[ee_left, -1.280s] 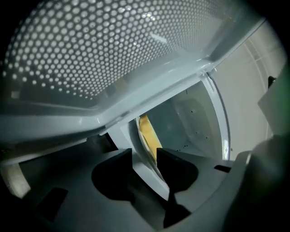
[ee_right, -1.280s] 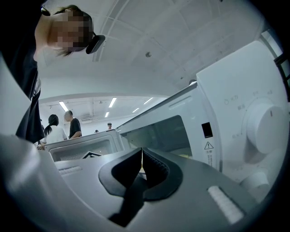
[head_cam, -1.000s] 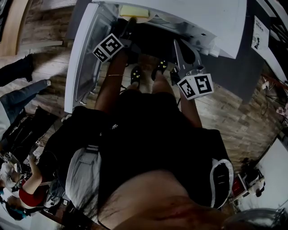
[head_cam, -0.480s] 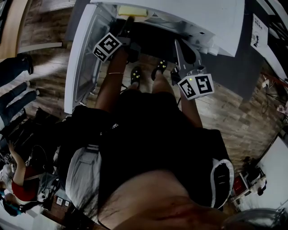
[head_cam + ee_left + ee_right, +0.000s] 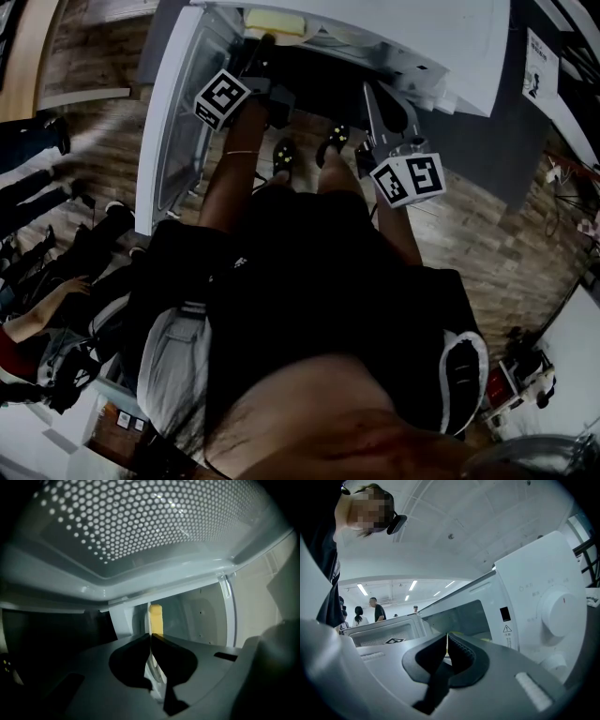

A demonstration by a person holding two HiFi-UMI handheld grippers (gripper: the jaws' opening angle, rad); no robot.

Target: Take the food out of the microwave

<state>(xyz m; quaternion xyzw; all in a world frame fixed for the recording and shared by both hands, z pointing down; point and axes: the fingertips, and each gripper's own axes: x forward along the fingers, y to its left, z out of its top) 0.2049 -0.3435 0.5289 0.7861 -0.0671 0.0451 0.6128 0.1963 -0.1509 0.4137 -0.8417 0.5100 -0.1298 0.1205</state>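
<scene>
Retrieval under way at the open microwave (image 5: 469,56): your left gripper (image 5: 151,637) reached through the doorway. Its jaws had just closed onto a thin white edge, apparently the rim of the plate (image 5: 152,670). The yellow food (image 5: 155,616) sat just beyond the tips, far inside the cavity. Pinching the rim rather than the food would likely let you draw both out together. Your right gripper (image 5: 447,637) hung outside at the right, near the control dial (image 5: 560,611), jaws pressed together on nothing, well away from the door (image 5: 173,122) swung open at left.
</scene>
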